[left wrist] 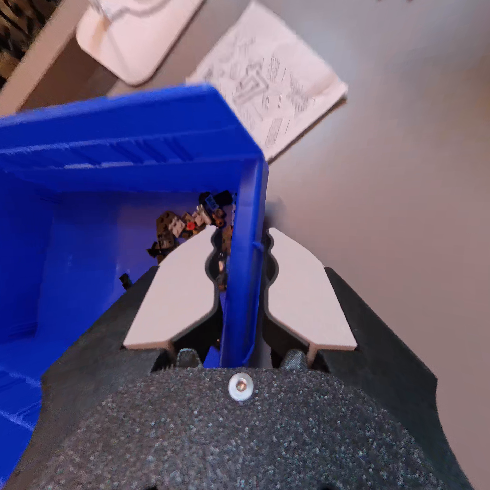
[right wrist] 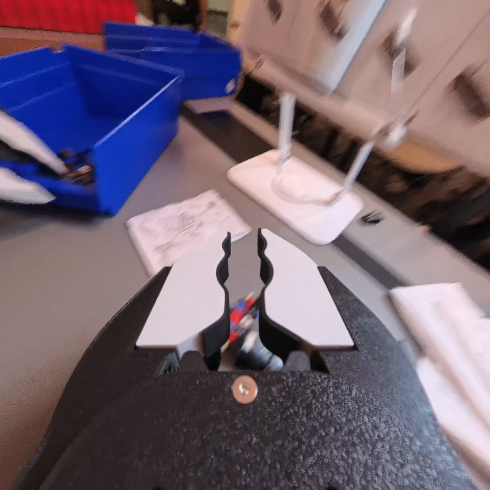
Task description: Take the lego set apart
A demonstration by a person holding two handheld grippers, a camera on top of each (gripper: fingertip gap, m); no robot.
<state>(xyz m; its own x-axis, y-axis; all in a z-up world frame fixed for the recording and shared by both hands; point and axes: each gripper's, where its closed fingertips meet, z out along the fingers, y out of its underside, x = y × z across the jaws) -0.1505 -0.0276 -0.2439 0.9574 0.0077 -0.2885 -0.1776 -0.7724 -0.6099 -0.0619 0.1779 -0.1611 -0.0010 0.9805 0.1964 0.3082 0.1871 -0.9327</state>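
Observation:
My left gripper (left wrist: 241, 229) is shut on the right side wall of a blue bin (left wrist: 106, 169), one finger inside and one outside. Several loose lego pieces (left wrist: 185, 222) lie in the bin's corner by the inner finger. The right wrist view shows this bin (right wrist: 138, 148) at the left with the left gripper (right wrist: 60, 184) on its near wall. My right gripper (right wrist: 244, 234) is slightly open over the grey table. A blurred red and blue lego set (right wrist: 242, 315) shows through the gap low between its fingers; it looks to be below them, not held.
A printed instruction sheet (right wrist: 185, 225) lies on the table ahead of my right gripper and also shows in the left wrist view (left wrist: 273, 87). A white stand base (right wrist: 305, 201) with thin posts sits beyond it. A second blue bin (right wrist: 185, 58) stands farther back. White flat items (right wrist: 437, 318) lie at the right. The tips of one gripper are about 25 cm away from the tips of the other. The left gripper is farther from the white stand base (right wrist: 305, 201), some 35 cm, than the right, some 25 cm.

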